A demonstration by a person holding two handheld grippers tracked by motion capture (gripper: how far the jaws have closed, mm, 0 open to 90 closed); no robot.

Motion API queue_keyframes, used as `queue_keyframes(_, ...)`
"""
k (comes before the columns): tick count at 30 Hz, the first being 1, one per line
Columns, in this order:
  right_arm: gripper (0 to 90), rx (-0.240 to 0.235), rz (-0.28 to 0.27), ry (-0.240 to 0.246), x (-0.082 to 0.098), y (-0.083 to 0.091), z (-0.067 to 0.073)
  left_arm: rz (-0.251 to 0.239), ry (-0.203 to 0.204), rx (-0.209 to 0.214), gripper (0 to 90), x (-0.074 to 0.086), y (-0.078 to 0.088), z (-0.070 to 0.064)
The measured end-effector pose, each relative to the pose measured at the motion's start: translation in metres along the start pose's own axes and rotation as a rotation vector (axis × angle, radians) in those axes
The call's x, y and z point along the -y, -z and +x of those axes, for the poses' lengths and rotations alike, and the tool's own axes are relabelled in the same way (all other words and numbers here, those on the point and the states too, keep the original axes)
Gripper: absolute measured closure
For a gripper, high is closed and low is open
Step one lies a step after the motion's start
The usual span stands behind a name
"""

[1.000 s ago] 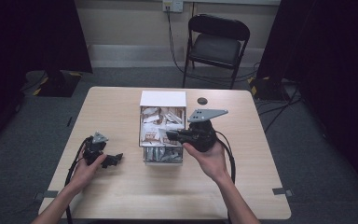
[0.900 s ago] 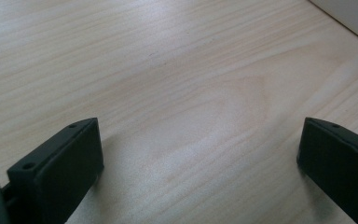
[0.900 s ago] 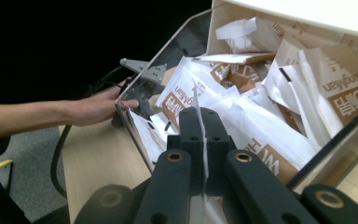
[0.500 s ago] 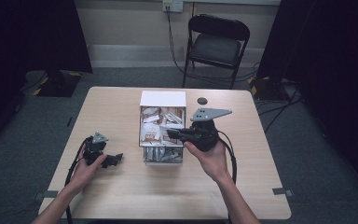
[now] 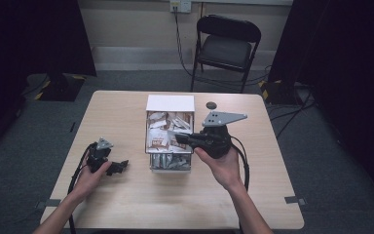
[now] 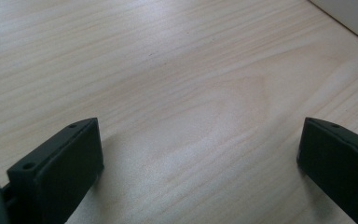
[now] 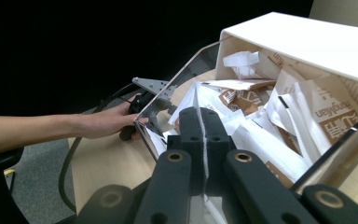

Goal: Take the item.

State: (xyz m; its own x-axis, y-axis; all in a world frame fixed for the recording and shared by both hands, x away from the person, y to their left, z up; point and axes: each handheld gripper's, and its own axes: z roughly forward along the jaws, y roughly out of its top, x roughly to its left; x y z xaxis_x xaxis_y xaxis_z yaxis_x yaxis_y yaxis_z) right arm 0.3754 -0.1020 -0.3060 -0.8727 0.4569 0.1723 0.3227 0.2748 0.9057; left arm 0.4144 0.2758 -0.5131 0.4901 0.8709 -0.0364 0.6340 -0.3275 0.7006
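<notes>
A clear-walled box (image 5: pixel 171 167) with a white back (image 5: pixel 170 103) stands mid-table and holds several white and brown packets (image 5: pixel 161 137). My right gripper (image 5: pixel 171 134) reaches over its open top, jaws pressed together. In the right gripper view the gripper (image 7: pixel 200 112) is shut, a thin white edge of a packet (image 7: pixel 190 98) showing between the jaws, above the heap of packets (image 7: pixel 279 126). My left gripper (image 5: pixel 123 165) lies on the table left of the box. It is open, and its jaws (image 6: pixel 200 135) stand wide apart over bare wood.
A small black round object (image 5: pixel 211 105) lies on the table (image 5: pixel 126 209) behind the box to the right. A black folding chair (image 5: pixel 226 46) stands beyond the far edge. Cables trail from both grippers toward the near edge. The box's white corner (image 6: pixel 349 16) shows ahead of the left gripper.
The right gripper has shifted slightly over the box, its jaws staying together. The left gripper has not moved.
</notes>
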Motion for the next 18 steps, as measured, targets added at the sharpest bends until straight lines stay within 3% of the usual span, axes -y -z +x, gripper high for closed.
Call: queue_keyframes(18, 89.6, 0.039, -0.035, 0.007, -0.003, 0.026, 0.004, 0.004, -0.004, 0.0, 0.0, 0.0, 0.0, 0.0)
